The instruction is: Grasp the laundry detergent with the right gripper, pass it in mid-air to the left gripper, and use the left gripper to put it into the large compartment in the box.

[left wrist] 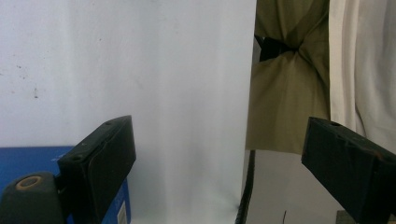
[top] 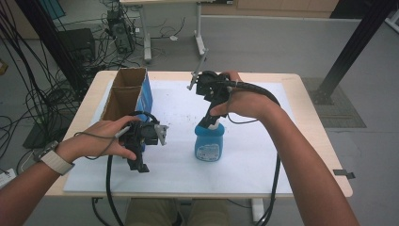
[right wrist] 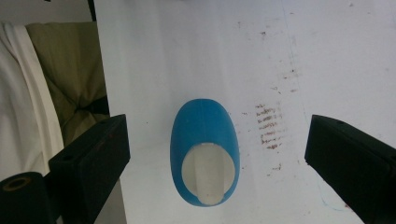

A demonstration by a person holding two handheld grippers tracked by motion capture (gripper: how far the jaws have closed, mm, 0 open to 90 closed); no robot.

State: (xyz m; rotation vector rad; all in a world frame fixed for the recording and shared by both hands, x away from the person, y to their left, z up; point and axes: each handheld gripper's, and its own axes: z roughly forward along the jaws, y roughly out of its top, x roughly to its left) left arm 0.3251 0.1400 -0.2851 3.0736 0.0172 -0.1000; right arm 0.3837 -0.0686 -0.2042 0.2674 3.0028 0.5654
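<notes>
The blue bottle (top: 210, 140) stands upright at centre frame on the white mat (top: 254, 155), directly beneath the right gripper (right wrist: 215, 140), whose jaws are spread wide and empty above its white cap (right wrist: 208, 175). The step in hand appears to be the approach; the next move calls for descending and closing on the neck. The left gripper (top: 139, 164), also released and empty, waits at lower left near the cardboard box (top: 128, 89), with open mat all around the bottle.

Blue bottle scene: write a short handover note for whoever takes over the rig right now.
Right gripper: open, pointing down above the blue bottle, jaws apart on either side of its white cap, not touching.
Left gripper: open, empty, low over the white mat near the table's front edge.
Bottle stands upright mid-mat; open cardboard box sits at the far left.
Done: right gripper lined up over the bottle.
Left: probably lower, close on the bottle, lift; destination unclear, perhaps the box.
</notes>
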